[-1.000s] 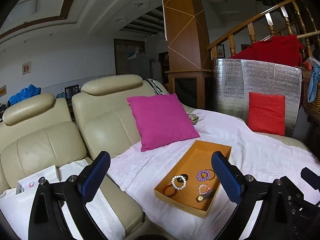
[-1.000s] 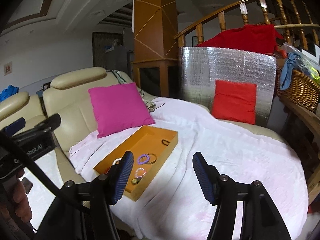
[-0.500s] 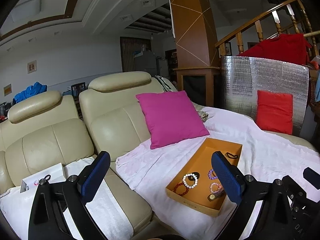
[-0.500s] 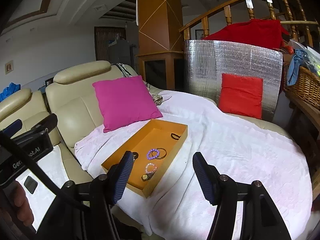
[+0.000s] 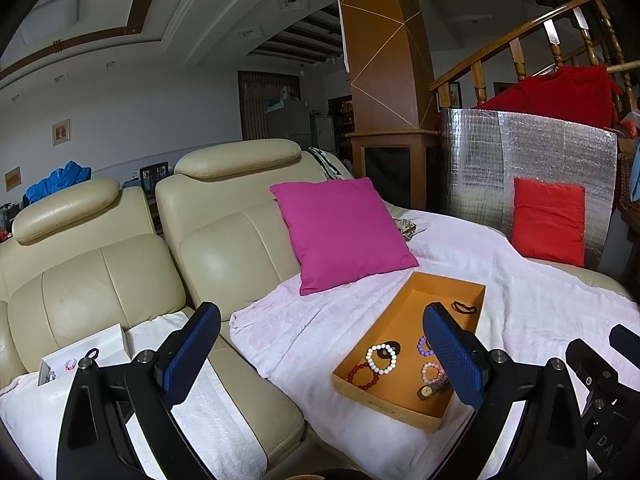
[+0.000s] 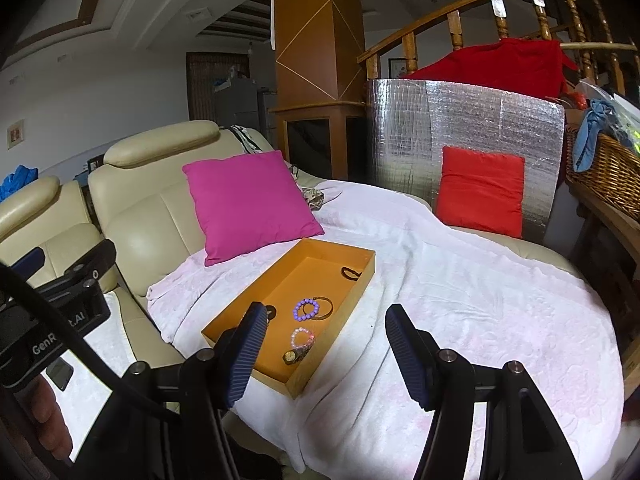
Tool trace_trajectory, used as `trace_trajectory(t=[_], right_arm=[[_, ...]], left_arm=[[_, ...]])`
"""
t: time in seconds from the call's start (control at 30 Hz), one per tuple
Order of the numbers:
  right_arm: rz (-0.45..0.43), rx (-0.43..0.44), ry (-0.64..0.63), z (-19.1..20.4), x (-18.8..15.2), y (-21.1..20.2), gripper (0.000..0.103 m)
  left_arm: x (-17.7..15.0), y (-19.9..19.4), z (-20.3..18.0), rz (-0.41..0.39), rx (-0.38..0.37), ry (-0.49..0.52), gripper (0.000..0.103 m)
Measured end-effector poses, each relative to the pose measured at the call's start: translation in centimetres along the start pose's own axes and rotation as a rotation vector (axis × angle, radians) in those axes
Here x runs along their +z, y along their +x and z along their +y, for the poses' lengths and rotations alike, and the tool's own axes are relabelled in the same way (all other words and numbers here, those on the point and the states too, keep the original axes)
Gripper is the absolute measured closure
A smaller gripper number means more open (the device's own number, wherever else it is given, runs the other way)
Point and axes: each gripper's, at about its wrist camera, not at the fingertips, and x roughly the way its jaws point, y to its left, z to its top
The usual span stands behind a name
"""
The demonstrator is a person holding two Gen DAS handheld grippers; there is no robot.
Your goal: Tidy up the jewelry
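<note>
Holding both grippers up and back from the sofa, nothing in either. Left gripper [image 5: 320,356] has its jaws spread wide and bare; right gripper [image 6: 326,354] likewise spread and bare.

Jewelry sits in the orange tray [image 6: 244,304], which lies on the pink blanket [image 6: 460,300] over the seat, just in front of the magenta cushion [image 6: 248,204]. Shallow walls keep loose pieces from rolling into the fabric folds. Inside: white bead bracelet [image 5: 381,358], red bead bracelet [image 5: 363,376], purple bead bracelet [image 6: 305,308] touching a thin bangle [image 6: 322,307], pink bead bracelet [image 6: 302,337], watch [image 6: 295,354], dark hair tie [image 6: 351,273] alone at the far end.

White box [image 5: 86,350] on the towel [image 5: 208,412] over the next seat already holds a small pink ring-like piece and a dark loop; my guess is that it's the destination.

Wide jaws make sense: beads are small and flat, so I'd need to come down steep to pinch one strand. Pieces at the near end are crowded, risk of snagging a neighbour.
</note>
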Motion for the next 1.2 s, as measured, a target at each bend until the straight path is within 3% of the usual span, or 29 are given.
trace_trajectory(t=[1.2], right_arm=[[0.068, -0.009, 0.006, 1.5, 0.4, 3.9, 0.038]], left_arm=[[-1.0, 3.3, 0.7, 0.046, 0.002, -0.011, 0.002]])
